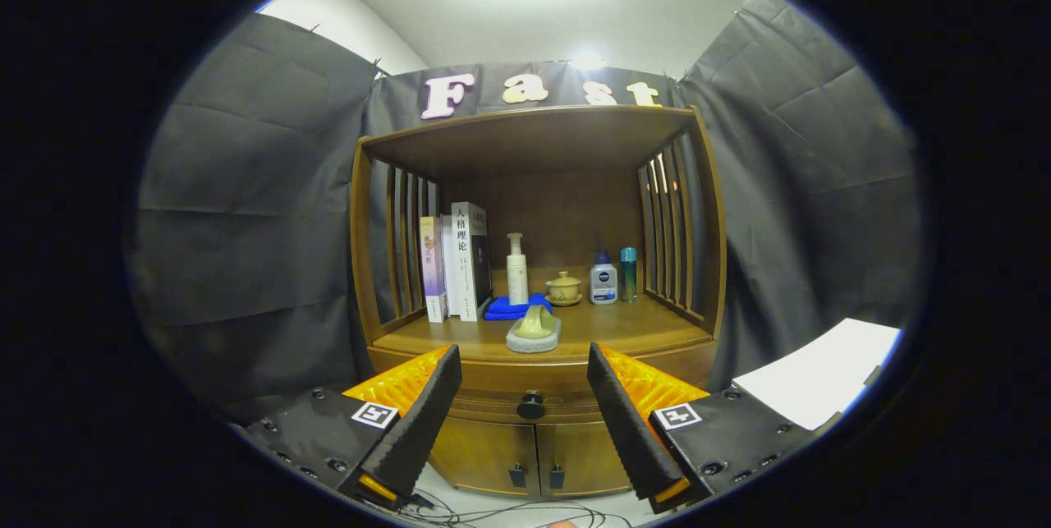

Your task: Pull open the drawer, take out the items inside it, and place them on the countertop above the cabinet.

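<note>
A wooden cabinet [538, 364] stands ahead of me. Its drawer [534, 405] is closed, with a round dark knob [531, 406] at its middle. My gripper [525, 368] is open, the fingers spread wide to either side of the knob and some way short of it, with nothing between them. On the countertop [624, 327] above the drawer lies a yellow-green piece on a grey pad [534, 332], near the front edge. The drawer's contents are hidden.
Further back on the countertop stand three books [456, 261], a white pump bottle [516, 269], a blue cloth [513, 308], a small lidded cup [564, 288] and two small bottles [614, 277]. Two doors [534, 458] close the cabinet below. Cables [509, 511] lie on the floor. A white surface [821, 380] is at right.
</note>
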Demonstrator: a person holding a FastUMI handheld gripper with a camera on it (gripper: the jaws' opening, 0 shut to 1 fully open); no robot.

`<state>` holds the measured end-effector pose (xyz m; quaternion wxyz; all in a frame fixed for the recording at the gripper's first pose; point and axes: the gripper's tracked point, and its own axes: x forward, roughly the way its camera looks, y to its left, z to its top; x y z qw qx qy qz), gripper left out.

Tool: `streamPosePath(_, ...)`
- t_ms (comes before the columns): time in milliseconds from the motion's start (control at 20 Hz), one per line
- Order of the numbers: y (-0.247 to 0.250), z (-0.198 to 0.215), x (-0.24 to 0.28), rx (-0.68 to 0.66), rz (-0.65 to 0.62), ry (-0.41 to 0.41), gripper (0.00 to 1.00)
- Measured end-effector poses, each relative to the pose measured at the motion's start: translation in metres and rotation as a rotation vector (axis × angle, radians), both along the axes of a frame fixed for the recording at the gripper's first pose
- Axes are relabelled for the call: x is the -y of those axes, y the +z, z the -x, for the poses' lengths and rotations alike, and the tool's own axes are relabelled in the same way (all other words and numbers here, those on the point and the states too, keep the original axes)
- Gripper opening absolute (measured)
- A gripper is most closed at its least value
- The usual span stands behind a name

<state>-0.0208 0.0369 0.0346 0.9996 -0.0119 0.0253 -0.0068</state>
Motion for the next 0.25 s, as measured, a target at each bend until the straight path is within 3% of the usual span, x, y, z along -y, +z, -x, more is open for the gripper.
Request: streamPosePath(250, -0.0002, -0.0009, -0.0007, 0.002, 0.017, 0.005, 0.97)
